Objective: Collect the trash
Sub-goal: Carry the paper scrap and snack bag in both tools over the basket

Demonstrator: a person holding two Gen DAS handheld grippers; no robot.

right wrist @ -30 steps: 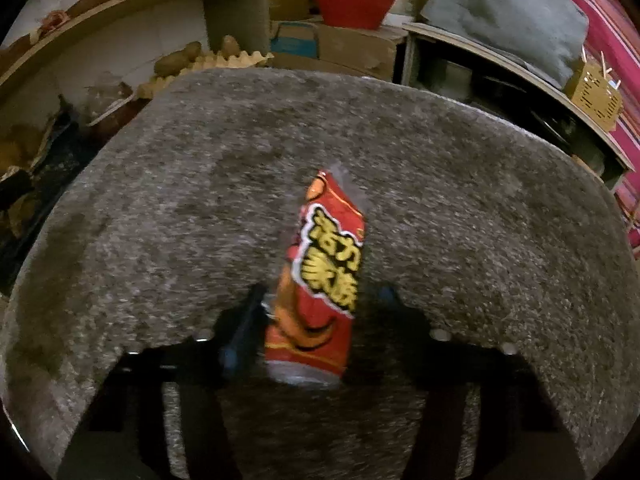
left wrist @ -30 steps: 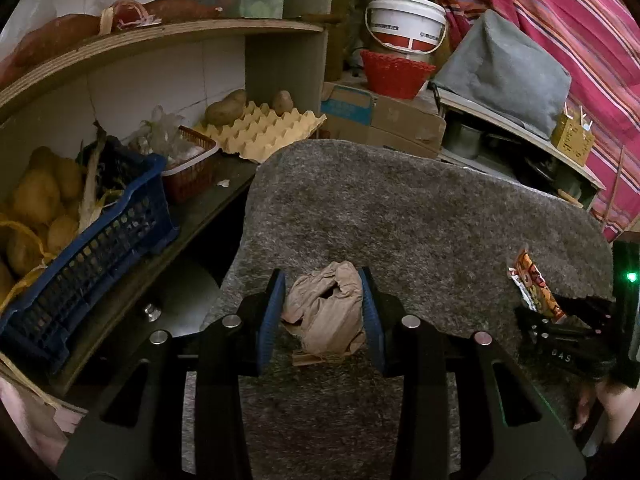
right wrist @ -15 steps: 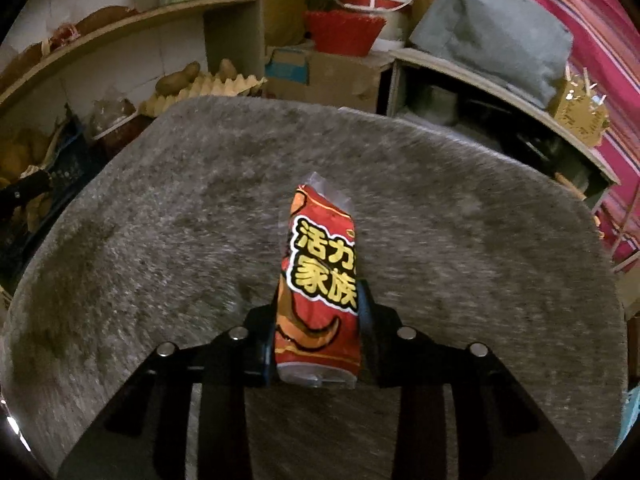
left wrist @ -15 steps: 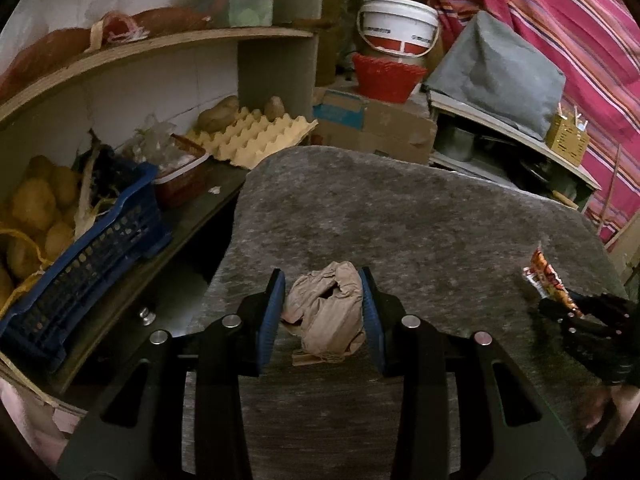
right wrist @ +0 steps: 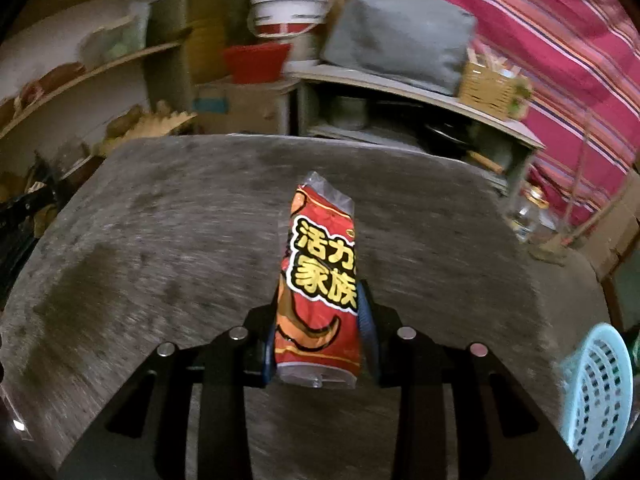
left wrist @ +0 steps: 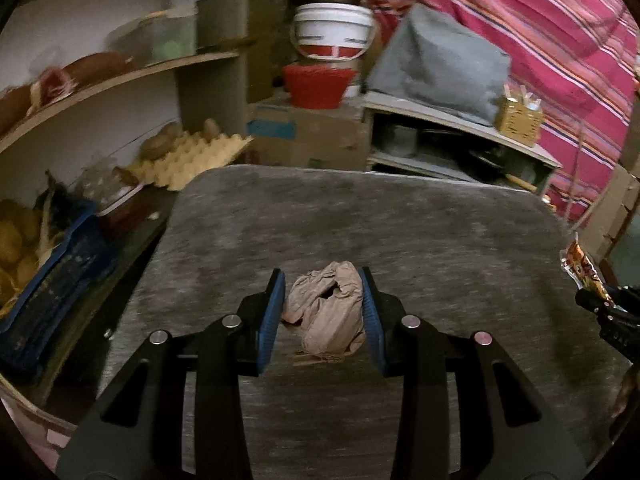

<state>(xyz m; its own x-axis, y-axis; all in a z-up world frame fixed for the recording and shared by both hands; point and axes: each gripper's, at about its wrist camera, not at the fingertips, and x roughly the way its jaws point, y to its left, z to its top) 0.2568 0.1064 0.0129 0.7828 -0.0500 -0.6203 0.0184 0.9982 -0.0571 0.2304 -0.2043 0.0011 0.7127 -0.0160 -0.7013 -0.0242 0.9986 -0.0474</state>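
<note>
L gripper clamps a crumpled brown paper wad between its blue pads, above the grey felt tabletop. R gripper pinches a red snack wrapper upright over the same top. A pale blue basket sits at lower right of the R view; shelves w/ an egg tray stand at left.
</note>
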